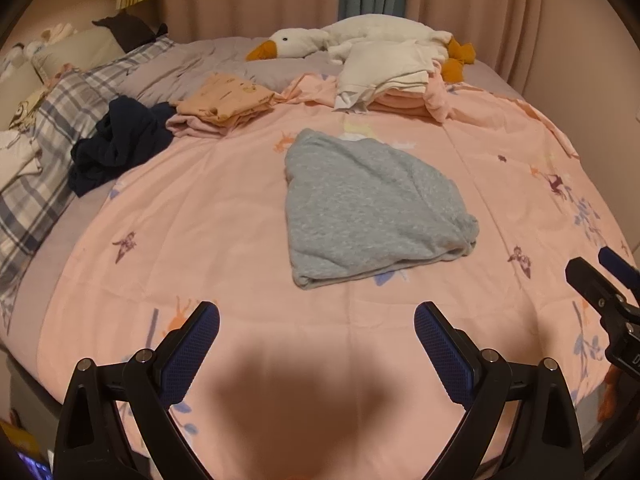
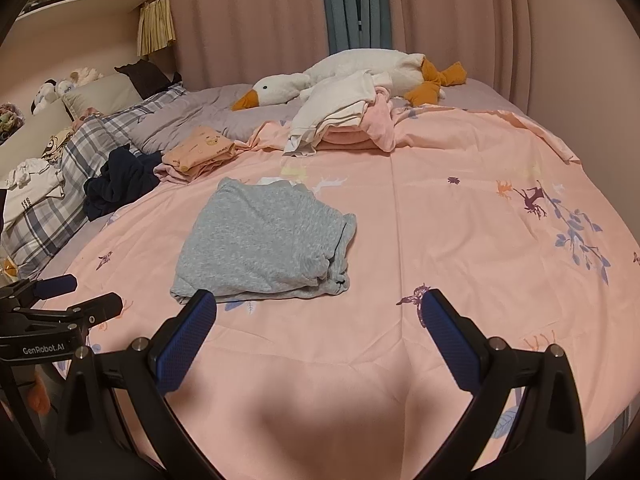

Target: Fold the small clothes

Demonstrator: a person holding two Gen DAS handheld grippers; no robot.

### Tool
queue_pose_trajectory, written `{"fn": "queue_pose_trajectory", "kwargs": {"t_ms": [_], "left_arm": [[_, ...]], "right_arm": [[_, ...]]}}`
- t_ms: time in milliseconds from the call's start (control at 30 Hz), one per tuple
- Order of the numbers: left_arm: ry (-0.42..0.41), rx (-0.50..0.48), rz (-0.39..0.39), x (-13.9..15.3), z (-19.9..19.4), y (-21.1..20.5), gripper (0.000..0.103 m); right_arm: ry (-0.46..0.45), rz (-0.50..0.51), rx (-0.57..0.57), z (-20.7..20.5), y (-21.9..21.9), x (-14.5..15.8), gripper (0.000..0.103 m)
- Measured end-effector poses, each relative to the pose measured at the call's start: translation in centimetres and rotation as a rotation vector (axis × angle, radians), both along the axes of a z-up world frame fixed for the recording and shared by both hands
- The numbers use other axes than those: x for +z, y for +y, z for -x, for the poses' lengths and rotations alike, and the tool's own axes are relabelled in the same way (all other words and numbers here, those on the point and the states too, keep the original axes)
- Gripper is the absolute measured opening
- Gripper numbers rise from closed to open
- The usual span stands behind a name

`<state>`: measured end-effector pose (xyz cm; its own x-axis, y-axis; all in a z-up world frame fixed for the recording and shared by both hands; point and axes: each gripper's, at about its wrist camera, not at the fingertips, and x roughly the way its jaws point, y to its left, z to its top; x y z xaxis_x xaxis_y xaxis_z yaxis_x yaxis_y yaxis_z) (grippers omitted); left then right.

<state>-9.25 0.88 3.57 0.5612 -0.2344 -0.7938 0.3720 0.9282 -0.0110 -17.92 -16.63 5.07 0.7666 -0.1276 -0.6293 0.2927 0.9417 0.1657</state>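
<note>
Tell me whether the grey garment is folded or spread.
Folded: the grey garment lies as a compact layered bundle, doubled edges showing at its near side.

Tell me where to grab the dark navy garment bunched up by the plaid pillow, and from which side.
Judging by its pose, take the navy garment at the raised bunched ridge on top, coming from the pink quilt side with the open left gripper. It is crumpled, with no clear flat edge, and the plaid pillow crowds its far side.
</note>
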Motion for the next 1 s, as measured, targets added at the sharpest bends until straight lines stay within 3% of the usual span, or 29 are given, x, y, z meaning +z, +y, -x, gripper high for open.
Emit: {"fn": "queue_pose_trajectory", "kwargs": {"t_ms": [300,1000], "left_arm": [[0.045,0.018,-0.018,-1.4,-0.8,0.3,0.097],[0.028,0.001,-0.017,-1.0,-1.1,0.4,0.097]], "right_arm": [[0.049,-0.006,-0.001,-0.6,0.1,-1.0,0.103],[0.066,-0.015,0.000,-1.3,0.0,-1.5,0.103]]}}
